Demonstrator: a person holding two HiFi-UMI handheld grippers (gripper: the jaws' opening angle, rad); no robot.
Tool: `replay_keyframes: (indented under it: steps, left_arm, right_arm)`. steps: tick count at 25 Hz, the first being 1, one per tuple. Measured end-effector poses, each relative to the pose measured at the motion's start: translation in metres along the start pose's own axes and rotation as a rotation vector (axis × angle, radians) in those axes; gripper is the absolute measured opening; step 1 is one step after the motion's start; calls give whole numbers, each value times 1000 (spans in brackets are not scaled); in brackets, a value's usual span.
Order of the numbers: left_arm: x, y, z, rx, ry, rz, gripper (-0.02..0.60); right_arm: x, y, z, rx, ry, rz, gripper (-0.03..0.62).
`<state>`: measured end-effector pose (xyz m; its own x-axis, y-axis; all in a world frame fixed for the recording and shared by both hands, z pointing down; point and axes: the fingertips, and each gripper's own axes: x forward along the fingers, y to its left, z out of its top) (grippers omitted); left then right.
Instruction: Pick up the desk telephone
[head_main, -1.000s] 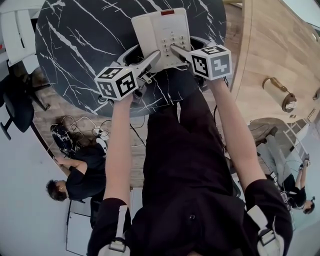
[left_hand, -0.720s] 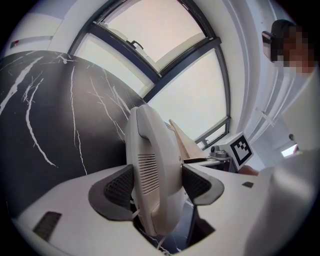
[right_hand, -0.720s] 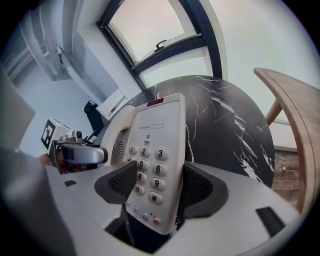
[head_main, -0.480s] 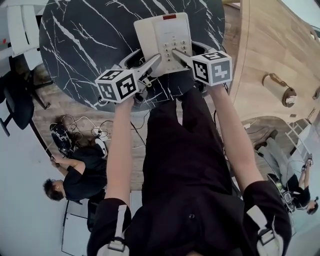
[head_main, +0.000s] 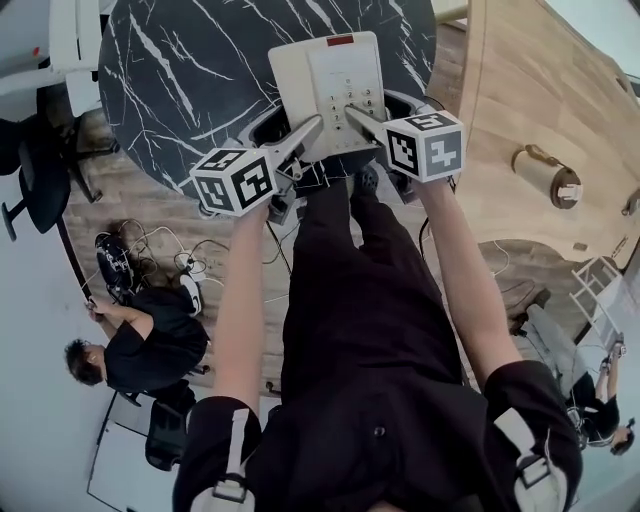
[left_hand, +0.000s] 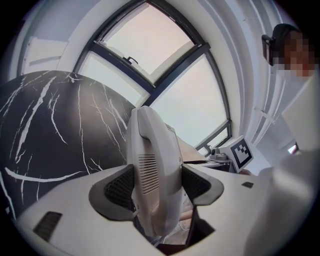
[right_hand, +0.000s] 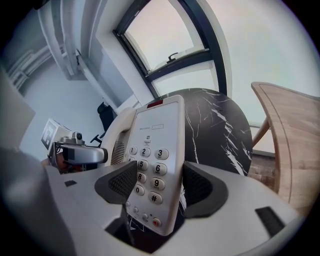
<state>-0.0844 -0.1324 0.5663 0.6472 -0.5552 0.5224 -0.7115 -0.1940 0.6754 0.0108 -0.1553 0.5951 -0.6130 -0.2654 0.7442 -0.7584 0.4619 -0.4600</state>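
Observation:
The cream desk telephone (head_main: 330, 80) hangs tilted above the near edge of the round black marble table (head_main: 190, 70), held from both sides. My left gripper (head_main: 306, 130) is shut on its handset side; in the left gripper view both pads press the handset (left_hand: 152, 165) at the left gripper (left_hand: 157, 187). My right gripper (head_main: 354, 110) is shut on the keypad side. In the right gripper view the keypad (right_hand: 152, 165) stands between the pads of the right gripper (right_hand: 155, 189), and the left gripper (right_hand: 80, 154) shows beyond it.
A curved wooden surface (head_main: 540, 90) lies right of the table, with a cylindrical object (head_main: 545, 175) on it. A person (head_main: 150, 345) crouches on the floor at lower left beside cables (head_main: 150, 255). A white chair (head_main: 70, 40) and a black chair (head_main: 30, 190) stand at the left.
Both grippers have risen together with the telephone between them, lifting it off the marble top and toward the table's near edge. The grip on each side looks unchanged.

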Motion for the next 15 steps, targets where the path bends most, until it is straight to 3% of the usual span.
replay_keyframes:
  steps: [5, 15]
  left_arm:
    - [-24, -45, -3, 29, -92, 28, 310]
    - [-78, -130, 7, 161, -245, 57, 308]
  right_arm:
    - [-45, 15, 1, -71, -58, 29, 302]
    - [-132, 54, 14, -185, -213, 75, 299]
